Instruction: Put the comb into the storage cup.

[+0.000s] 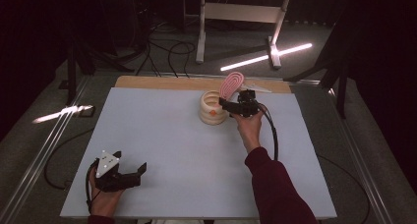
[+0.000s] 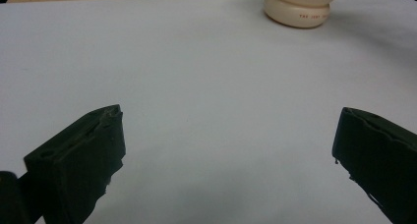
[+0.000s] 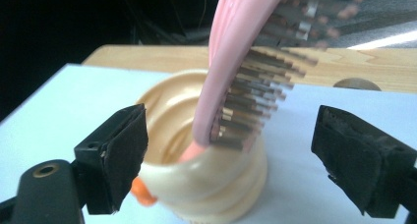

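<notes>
Pink hairbrush (image 3: 231,71) stands handle-down in the cream holder (image 3: 206,184) at the table's far side, leaning; the right gripper (image 3: 226,155) has its jaws spread either side, gripping nothing; the left gripper (image 1: 129,175), also spread, rests well apart.

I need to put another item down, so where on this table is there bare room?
Bare: the wide middle of the table, between the left gripper and the cream holder, plus the far-left corner. Crowded: around the holder, where the pink hairbrush stands and the right gripper sits open.
</notes>
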Tool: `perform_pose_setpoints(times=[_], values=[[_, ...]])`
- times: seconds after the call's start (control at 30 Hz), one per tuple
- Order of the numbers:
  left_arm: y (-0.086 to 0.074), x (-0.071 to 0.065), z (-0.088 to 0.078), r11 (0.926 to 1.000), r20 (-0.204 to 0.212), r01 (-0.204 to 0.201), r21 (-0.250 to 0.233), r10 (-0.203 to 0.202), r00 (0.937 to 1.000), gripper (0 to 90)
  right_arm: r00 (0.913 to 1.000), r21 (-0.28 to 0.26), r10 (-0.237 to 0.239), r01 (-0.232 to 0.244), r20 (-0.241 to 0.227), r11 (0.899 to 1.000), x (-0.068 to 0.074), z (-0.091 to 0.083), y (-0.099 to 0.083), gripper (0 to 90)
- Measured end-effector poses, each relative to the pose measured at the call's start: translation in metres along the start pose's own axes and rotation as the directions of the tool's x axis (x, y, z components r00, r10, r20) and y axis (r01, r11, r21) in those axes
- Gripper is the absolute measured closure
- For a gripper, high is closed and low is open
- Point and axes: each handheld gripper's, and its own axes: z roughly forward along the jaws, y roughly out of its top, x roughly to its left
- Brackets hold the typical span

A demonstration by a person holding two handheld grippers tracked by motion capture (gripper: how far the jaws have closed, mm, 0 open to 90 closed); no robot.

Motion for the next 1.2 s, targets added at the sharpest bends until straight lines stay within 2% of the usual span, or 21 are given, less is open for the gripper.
perform_pose_setpoints(times=[0.03, 0.07, 0.13, 0.17, 0.2, 0.23, 0.27, 0.4, 0.5, 0.7, 0.97, 1.07, 1.13, 1.17, 1.2], values=[[0.000, 0.000, 0.000, 1.0000, 0.001, 0.001, -0.001, -0.001, 1.0000, 0.1, 0.9994, 0.020, -0.033, 0.033, 0.005, 0.999, 0.003, -0.002, -0.002, 11.9], [0.000, 0.000, 0.000, 1.0000, 0.000, 0.001, -0.001, -0.001, 1.0000, 0.1, 0.9994, 0.020, -0.033, 0.033, 0.005, 0.999, 0.003, -0.002, -0.002, 11.9], [0.000, 0.000, 0.000, 1.0000, -0.002, -0.002, 0.001, 0.002, 1.0000, 0.1, 0.9971, 0.047, -0.075, 0.075, 0.009, 0.996, 0.006, -0.006, -0.005, 9.5], [0.000, 0.000, 0.000, 1.0000, -0.003, -0.002, 0.001, 0.002, 1.0000, 0.1, 0.9971, 0.047, -0.075, 0.075, 0.009, 0.996, 0.006, -0.006, -0.005, 9.5], [0.000, 0.000, 0.000, 1.0000, -0.004, -0.001, 0.001, 0.001, 1.0000, 0.1, 0.9948, 0.059, -0.102, 0.101, 0.010, 0.993, 0.008, -0.009, -0.008, 9.0], [0.000, 0.000, 0.000, 1.0000, -0.004, -0.001, 0.001, 0.001, 1.0000, 0.1, 0.9948, 0.059, -0.102, 0.101, 0.010, 0.993, 0.008, -0.009, -0.008, 9.0], [0.000, 0.000, 0.000, 1.0000, -0.006, -0.002, 0.001, 0.002, 1.0000, 0.0, 0.9926, 0.072, -0.121, 0.120, 0.010, 0.990, 0.009, -0.013, -0.012, 8.7], [0.000, -0.001, 0.000, 1.0000, -0.008, -0.002, 0.002, 0.002, 1.0000, 0.0, 0.9914, 0.079, -0.130, 0.129, 0.011, 0.988, 0.009, -0.017, -0.017, 8.4], [0.001, -0.001, 0.000, 1.0000, -0.008, -0.002, 0.002, 0.002, 1.0000, 0.0, 0.9872, 0.084, -0.159, 0.157, 0.011, 0.984, 0.008, -0.029, -0.029, 8.3], [0.001, -0.001, 0.001, 1.0000, -0.007, -0.004, 0.002, 0.004, 1.0000, 0.0, 0.9846, 0.093, -0.174, 0.173, 0.011, 0.981, 0.003, -0.043, -0.043, 8.3], [0.001, -0.002, 0.002, 0.9999, -0.009, -0.007, 0.011, 0.007, 0.9999, 0.0, 0.9851, 0.085, -0.172, 0.172, -0.007, 0.981, -0.001, -0.064, -0.055, 8.3], [0.001, -0.002, 0.002, 0.9998, -0.017, -0.014, 0.010, 0.015, 0.9997, 0.0, 0.9819, 0.080, -0.189, 0.190, -0.013, 0.979, 0.000, -0.071, -0.058, 8.4], [0.001, -0.003, 0.001, 0.9998, -0.021, -0.018, 0.010, 0.018, 0.9996, 0.0, 0.9737, 0.073, -0.228, 0.228, -0.007, 0.971, 0.003, -0.077, -0.061, 8.4], [0.001, -0.003, 0.001, 0.9998, -0.021, -0.018, 0.010, 0.018, 0.9996, 0.0, 0.9737, 0.073, -0.228, 0.228, -0.007, 0.971, 0.003, -0.077, -0.061, 8.4], [0.001, -0.003, 0.001, 0.9998, -0.020, -0.018, 0.010, 0.018, 0.9996, 0.0, 0.9680, 0.070, -0.251, 0.250, -0.005, 0.966, 0.006, -0.079, -0.062, 8.4]])
